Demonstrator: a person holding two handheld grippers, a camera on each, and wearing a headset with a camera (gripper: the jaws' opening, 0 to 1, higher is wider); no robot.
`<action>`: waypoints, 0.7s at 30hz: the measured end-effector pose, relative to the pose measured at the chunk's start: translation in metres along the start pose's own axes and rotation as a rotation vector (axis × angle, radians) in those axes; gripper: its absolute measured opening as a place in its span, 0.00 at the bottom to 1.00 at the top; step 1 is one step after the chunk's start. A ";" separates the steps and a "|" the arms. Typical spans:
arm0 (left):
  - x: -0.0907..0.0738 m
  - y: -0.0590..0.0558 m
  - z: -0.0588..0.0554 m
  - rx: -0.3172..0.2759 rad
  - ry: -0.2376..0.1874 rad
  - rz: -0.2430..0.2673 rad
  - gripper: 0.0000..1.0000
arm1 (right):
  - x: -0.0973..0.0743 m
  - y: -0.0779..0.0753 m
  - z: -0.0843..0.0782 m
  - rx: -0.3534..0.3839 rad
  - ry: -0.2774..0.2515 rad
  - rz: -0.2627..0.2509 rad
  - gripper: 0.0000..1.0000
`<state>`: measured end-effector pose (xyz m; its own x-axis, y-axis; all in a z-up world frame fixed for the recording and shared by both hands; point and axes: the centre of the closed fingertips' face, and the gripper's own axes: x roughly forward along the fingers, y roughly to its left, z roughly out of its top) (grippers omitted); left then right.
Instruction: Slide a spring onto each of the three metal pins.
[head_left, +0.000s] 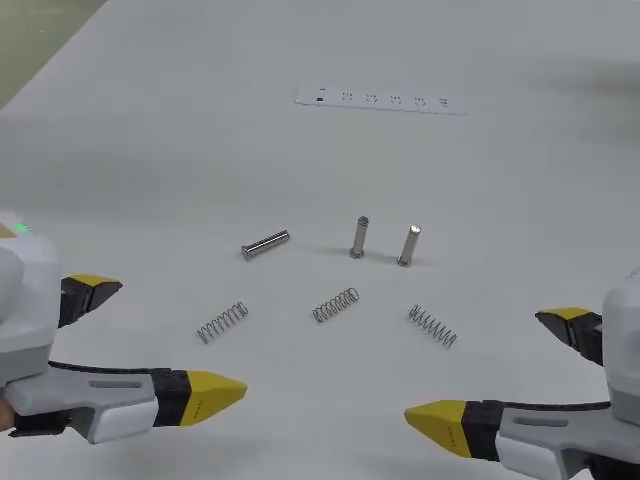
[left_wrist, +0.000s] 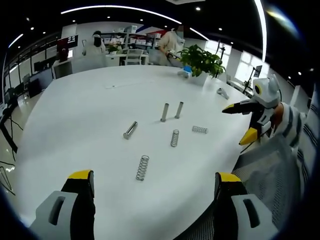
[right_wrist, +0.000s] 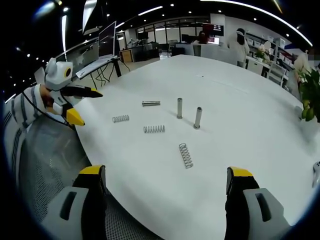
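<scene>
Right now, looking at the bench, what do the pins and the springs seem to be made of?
Pins: polished metal, probably steel, judging by the bright, mirror-like highlights along their smooth cylinders. Springs: thin coiled metal wire, likely steel, a duller grey with small glints. The exact alloy can't be told from the look.

Same build, left gripper (head_left: 182, 337) & right gripper (head_left: 471, 365): white plastic bodies w/ grey insets, black jaws, yellow wedge tips. Small green light atop left one. Person's sleeve (left_wrist: 289, 119): black-and-white stripes.
</scene>
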<state>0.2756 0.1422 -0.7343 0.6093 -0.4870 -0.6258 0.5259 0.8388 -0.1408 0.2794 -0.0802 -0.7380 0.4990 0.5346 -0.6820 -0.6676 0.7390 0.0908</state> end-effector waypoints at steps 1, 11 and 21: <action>0.001 0.001 0.000 0.003 0.005 -0.002 0.98 | 0.000 0.000 0.001 -0.003 -0.005 0.000 1.00; 0.004 0.007 0.002 0.022 0.031 0.000 0.98 | 0.000 0.000 -0.001 0.002 0.001 0.002 1.00; 0.007 0.013 0.011 0.045 0.040 -0.025 0.98 | 0.001 -0.001 -0.002 -0.002 0.011 0.007 1.00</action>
<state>0.2932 0.1474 -0.7324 0.5719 -0.4972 -0.6525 0.5675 0.8141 -0.1230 0.2800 -0.0814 -0.7402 0.4887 0.5352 -0.6890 -0.6721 0.7345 0.0938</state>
